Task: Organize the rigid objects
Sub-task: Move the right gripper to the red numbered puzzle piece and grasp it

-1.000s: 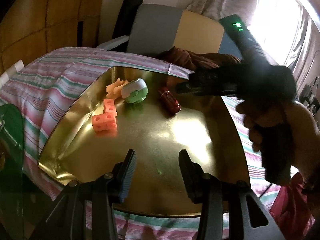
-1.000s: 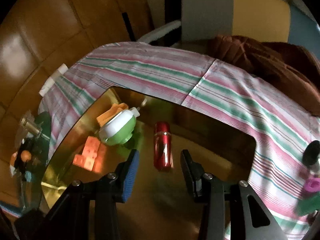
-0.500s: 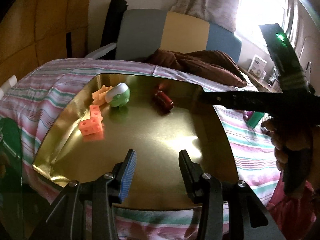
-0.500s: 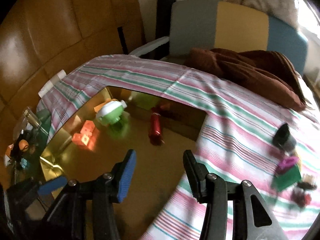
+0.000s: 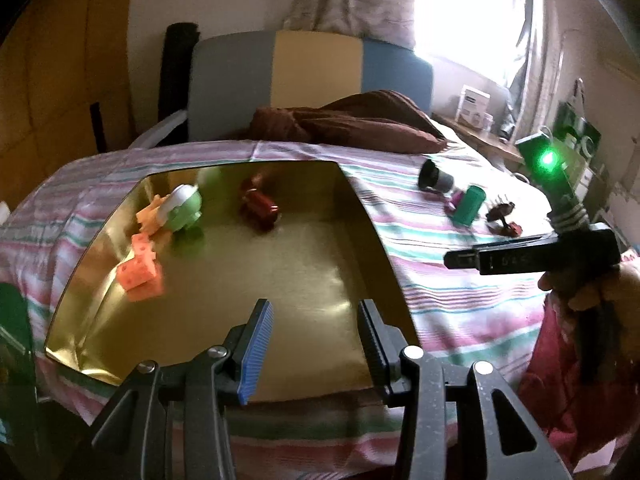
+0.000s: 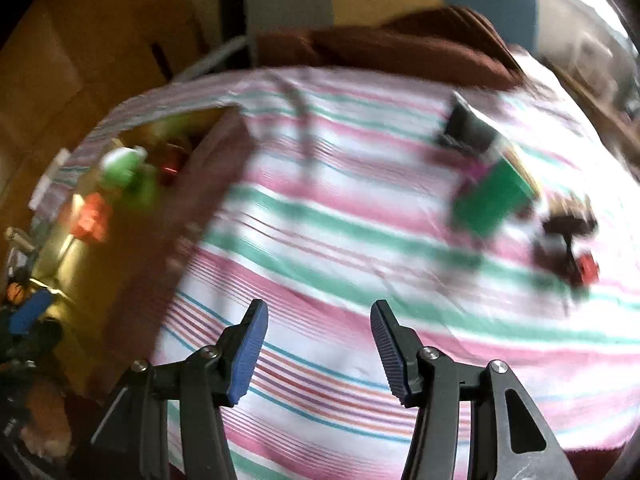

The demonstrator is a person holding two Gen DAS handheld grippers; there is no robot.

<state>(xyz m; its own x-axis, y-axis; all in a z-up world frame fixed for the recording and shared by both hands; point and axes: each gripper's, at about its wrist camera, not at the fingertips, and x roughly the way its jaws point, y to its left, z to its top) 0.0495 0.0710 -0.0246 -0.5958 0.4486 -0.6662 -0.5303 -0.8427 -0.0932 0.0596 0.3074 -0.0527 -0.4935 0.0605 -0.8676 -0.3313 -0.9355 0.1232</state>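
Two empty tools: left tool (image 5: 312, 340) apart over the gold tray (image 5: 328, 280); right tool (image 6: 318, 344) opening above the striped bed. Green canister (image 6: 492, 204) ahead looks light, rigid, slippery; grip across its body.

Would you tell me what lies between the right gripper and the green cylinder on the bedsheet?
Only bare striped sheet lies between the right gripper, its empty jaws opening, and the green cylinder, as the blurred right wrist view shows.

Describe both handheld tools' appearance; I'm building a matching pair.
The left tool and right tool are black angular frames with silver pivot screws. Each has one blue ribbed pad and one dark ribbed pad. Seen from outside, the right tool has a black bar body and a stalk with a green light.
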